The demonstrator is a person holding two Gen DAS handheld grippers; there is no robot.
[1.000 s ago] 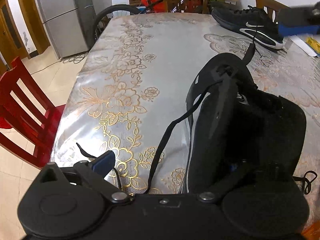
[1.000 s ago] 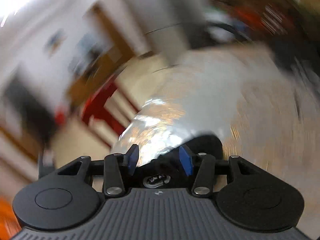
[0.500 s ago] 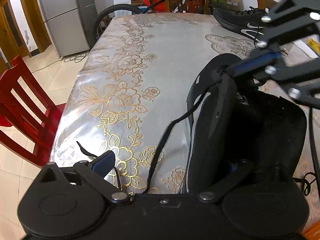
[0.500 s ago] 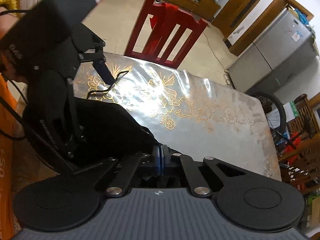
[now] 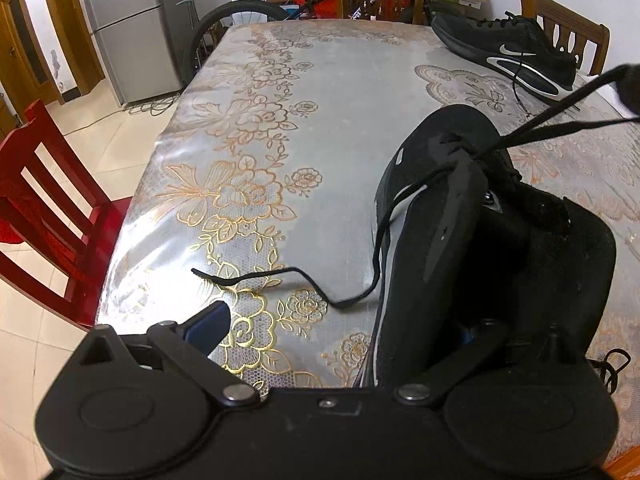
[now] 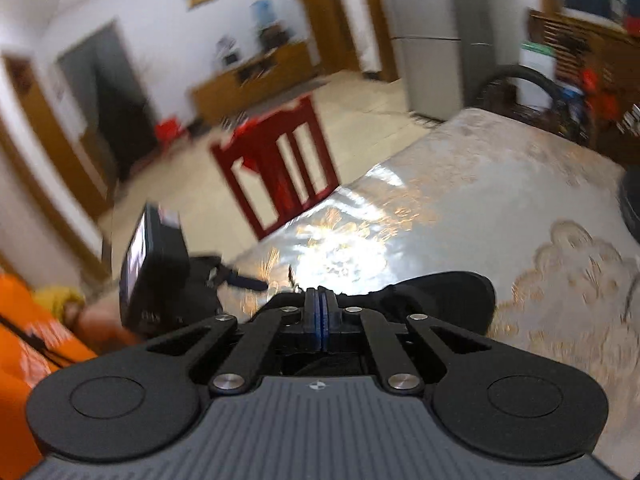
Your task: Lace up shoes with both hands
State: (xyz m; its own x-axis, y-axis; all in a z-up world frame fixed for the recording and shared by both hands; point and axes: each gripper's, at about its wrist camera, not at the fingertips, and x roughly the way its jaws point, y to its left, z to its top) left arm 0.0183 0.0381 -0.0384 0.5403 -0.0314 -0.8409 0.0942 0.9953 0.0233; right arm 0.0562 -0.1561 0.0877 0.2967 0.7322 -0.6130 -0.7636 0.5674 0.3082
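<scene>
While shoe [image 5: 460, 216] points toe away | left jaws apart, one inside shoe | right jaws together

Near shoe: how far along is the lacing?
Early. Done: the lace is threaded only at the toe-end eyelets of the near shoe. In hand: the right gripper is shut, apparently on the taut end; the left gripper straddles the shoe, one finger inside the opening. Left: the slack end lies loose on the table, upper eyelets empty.

red chair [image 5: 48, 208], grey fridge [image 5: 128, 28], tiled floor [image 5: 116, 128]
</scene>
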